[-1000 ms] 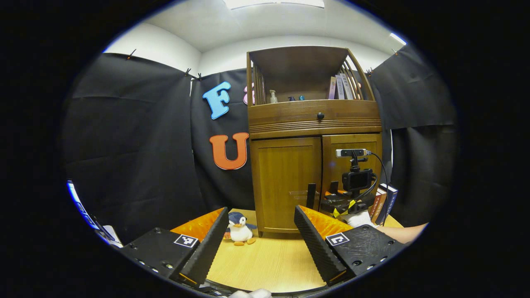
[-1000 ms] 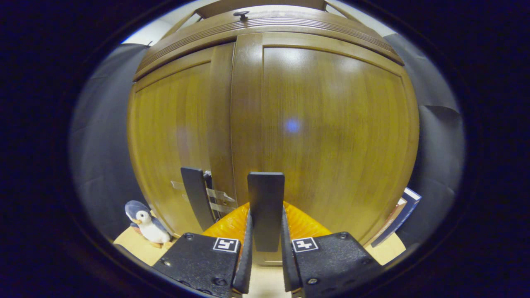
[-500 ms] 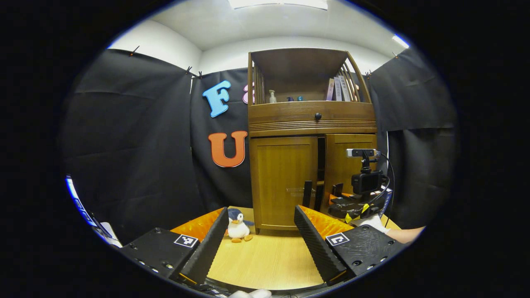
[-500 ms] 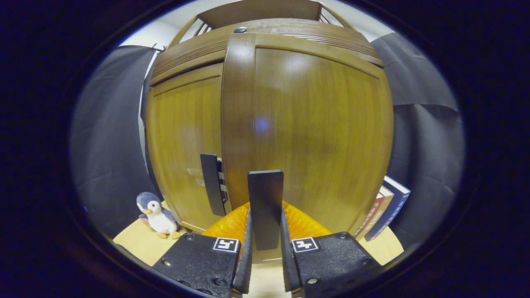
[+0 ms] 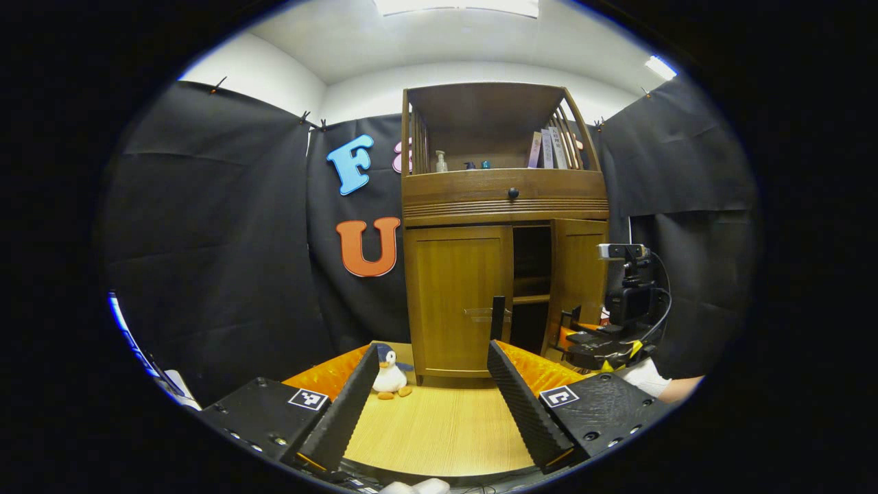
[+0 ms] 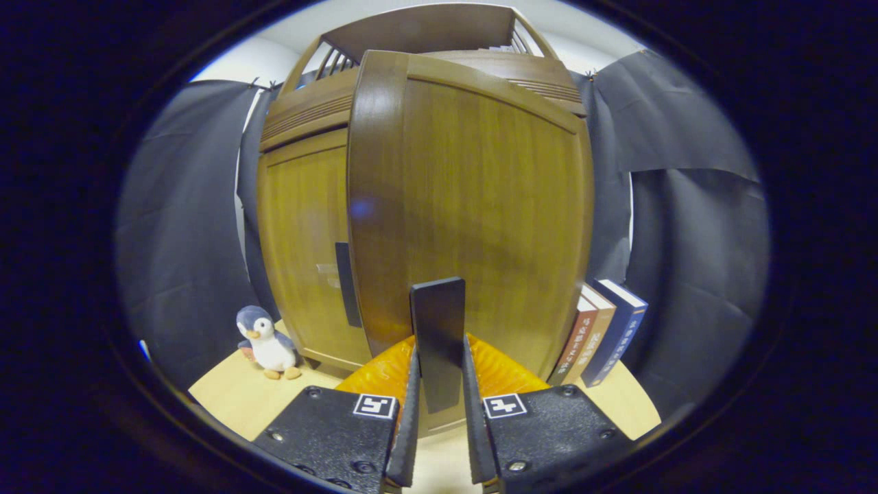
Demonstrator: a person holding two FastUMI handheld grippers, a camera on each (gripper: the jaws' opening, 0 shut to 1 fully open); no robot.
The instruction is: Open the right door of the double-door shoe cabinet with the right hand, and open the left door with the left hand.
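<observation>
The left gripper [image 5: 432, 394] is held low and level, well back, its two ridged fingers [image 5: 346, 405] spread wide apart with nothing between them. The right gripper [image 6: 439, 384] sits farther forward and off to the right [image 5: 590, 339], a hand in a white cuff [image 5: 648, 381] behind it. Its fingers [image 6: 410, 412] are drawn close together, pressing from both sides on a flat dark upright handle bar [image 6: 437, 336]
</observation>
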